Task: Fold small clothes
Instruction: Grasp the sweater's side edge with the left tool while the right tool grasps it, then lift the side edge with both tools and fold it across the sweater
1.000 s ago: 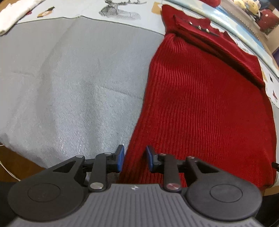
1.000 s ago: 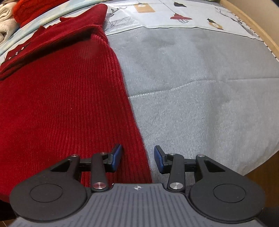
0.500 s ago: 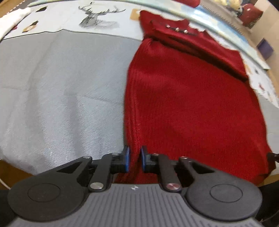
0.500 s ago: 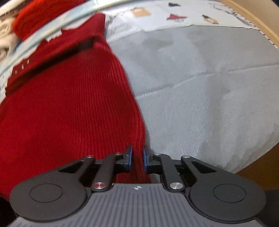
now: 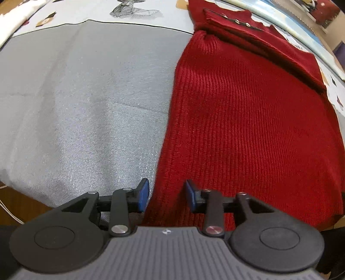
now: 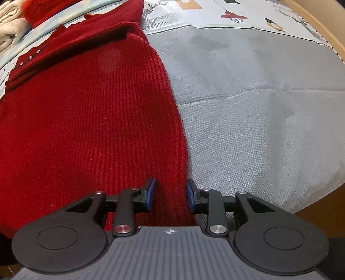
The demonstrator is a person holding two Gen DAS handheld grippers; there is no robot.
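A red ribbed knit garment [image 5: 248, 120] lies flat on a grey cloth [image 5: 86, 103], its buttoned collar end at the far side. My left gripper [image 5: 167, 195] is open, its blue pads straddling the garment's near left corner. In the right wrist view the same garment [image 6: 86, 120] fills the left half. My right gripper [image 6: 170, 193] is open, its pads on either side of the garment's near right edge.
A printed sheet [image 5: 133, 10] with a deer drawing lies beyond the grey cloth. Folded white clothes [image 6: 8, 32] and another red item sit at the far left in the right wrist view. The wooden table edge [image 6: 319, 206] shows at the near right.
Both grippers were shut on the garment's near corners half a second ago and have opened. The garment's near edge lies flat again.
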